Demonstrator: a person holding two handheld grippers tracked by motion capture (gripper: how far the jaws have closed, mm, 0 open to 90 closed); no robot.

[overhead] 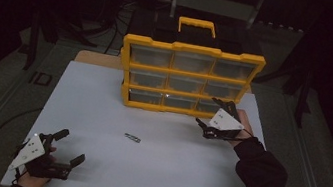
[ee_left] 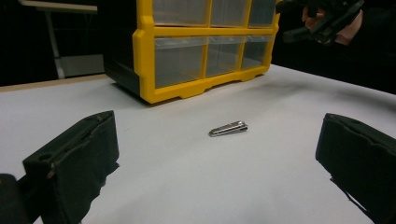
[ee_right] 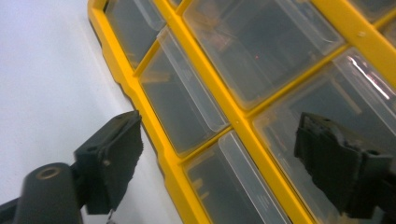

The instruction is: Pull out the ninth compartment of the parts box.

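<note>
A yellow organizer (overhead: 194, 50) with clear drawers stands upright at the back of the white table (overhead: 100, 113). My right gripper (overhead: 209, 113) hovers open just in front of its bottom right drawer (overhead: 209, 107). In the right gripper view the open jaws (ee_right: 219, 154) frame clear drawer fronts (ee_right: 187, 107) close up, with nothing pressed between them. A small metal nail clipper (overhead: 132, 138) lies flat on the table's middle. My left gripper (overhead: 71, 146) rests open near the front left corner, pointing at the clipper (ee_left: 228, 129), well short of it.
A yellow carry handle (overhead: 197, 23) tops the organizer's black back part. Dark floor, cables and a metal stand (overhead: 214, 2) lie beyond the table. A person's dark sleeve (overhead: 262, 179) comes in at the lower right. The right hand and gripper (ee_left: 292, 19) show in the left gripper view.
</note>
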